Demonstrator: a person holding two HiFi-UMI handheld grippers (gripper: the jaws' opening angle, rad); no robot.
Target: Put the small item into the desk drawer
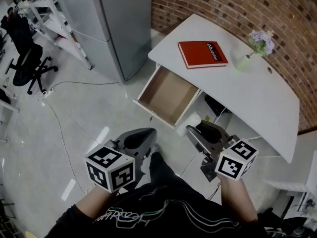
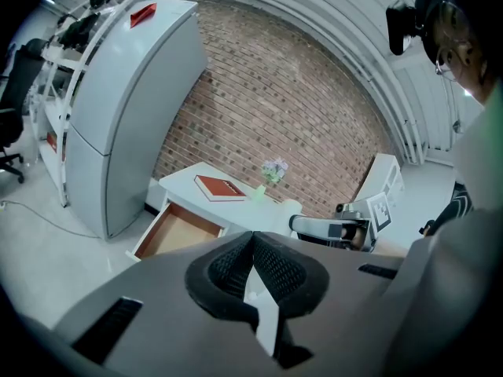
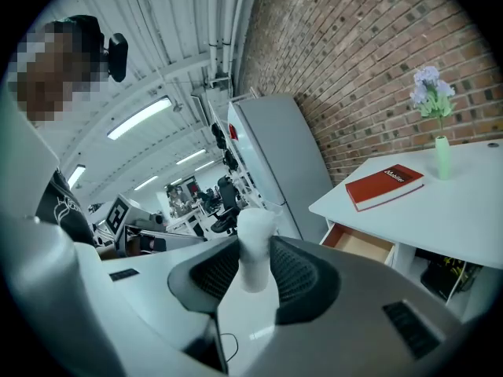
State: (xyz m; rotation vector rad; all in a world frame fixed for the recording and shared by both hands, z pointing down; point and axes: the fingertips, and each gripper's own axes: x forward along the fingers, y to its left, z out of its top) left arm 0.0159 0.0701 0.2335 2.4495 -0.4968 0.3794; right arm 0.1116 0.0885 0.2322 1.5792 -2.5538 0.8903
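Observation:
The small item, a white cylinder (image 1: 192, 120), sits between the jaws of my right gripper (image 1: 196, 129), which is shut on it; in the right gripper view the item (image 3: 254, 246) stands upright between the pads. It hangs over the floor just in front of the open desk drawer (image 1: 167, 96), whose brown inside shows nothing in it. The same drawer (image 3: 362, 244) shows below the white desk top (image 3: 464, 203) to the right. My left gripper (image 1: 144, 134) is level with the right one, further left, its jaws meeting at the tip (image 2: 253, 237) with nothing between them.
On the desk (image 1: 257, 98) lie a red book (image 1: 202, 53) and a pale green vase with purple flowers (image 1: 246, 60). A tall grey cabinet (image 1: 114, 24) stands left of the desk against the brick wall. An office chair (image 1: 27, 66) and a floor cable (image 1: 58, 125) are at left.

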